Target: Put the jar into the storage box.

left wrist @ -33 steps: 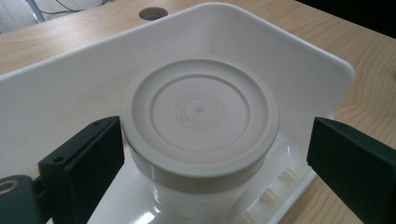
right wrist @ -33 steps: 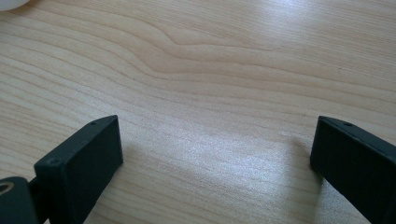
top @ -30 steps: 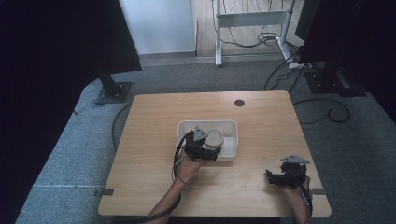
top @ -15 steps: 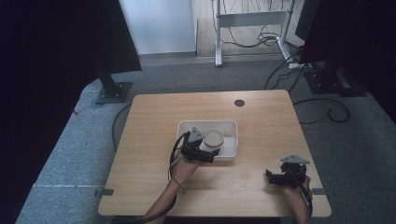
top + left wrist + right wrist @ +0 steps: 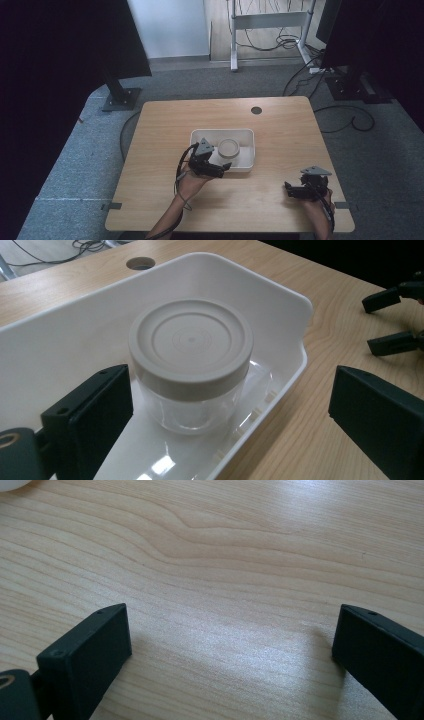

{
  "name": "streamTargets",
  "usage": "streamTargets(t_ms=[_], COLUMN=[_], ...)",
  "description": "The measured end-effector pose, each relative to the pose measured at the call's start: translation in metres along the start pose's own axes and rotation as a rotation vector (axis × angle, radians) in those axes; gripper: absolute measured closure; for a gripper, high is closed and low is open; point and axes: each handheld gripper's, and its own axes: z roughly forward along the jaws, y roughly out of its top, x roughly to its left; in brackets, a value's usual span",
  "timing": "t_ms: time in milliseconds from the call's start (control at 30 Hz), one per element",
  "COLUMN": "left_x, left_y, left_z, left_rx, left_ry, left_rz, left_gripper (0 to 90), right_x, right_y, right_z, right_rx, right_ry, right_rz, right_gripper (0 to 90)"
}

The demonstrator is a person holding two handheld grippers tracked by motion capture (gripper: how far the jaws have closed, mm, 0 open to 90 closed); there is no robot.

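Clear plastic jar (image 5: pixel 192 375) with beige screw lid stood upright in white tray (image 5: pixel 245 160), mid-table. Left gripper (image 5: pixel 224 168) gaped wide at tray's near rim, empty. Jar likely light, rigid, slick; grip below lid. Right gripper (image 5: pixel 289 189) open, empty, near right corner.

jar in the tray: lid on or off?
On. The beige lid caps the upright clear jar in the white tray.

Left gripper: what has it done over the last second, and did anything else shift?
The left gripper has drawn back from over the white tray toward the person, its jaws open and off the lidded jar; whether it held the jar before is unclear. The jar stands in the tray as before. The right gripper stayed open at the table's near right corner.
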Motion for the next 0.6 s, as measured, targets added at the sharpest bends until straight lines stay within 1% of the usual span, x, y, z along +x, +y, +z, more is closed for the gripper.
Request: streamTargets(t_ms=[367,600], left_x=[0.006,0.010], left_y=[-0.010,-0.016], left_z=[-0.019,-0.033], left_rx=[-0.010,-0.029], left_ry=[-0.002,-0.002], left_rz=[0.008,-0.007], left_gripper=[4.4,4.5], right_x=[0.000,0.000], right_y=[0.000,0.000], right_z=[0.000,0.000], right_rx=[0.000,0.000], right_ry=[0.000,0.000], right_rz=[0.000,0.000], right_gripper=[1.8,1.7])
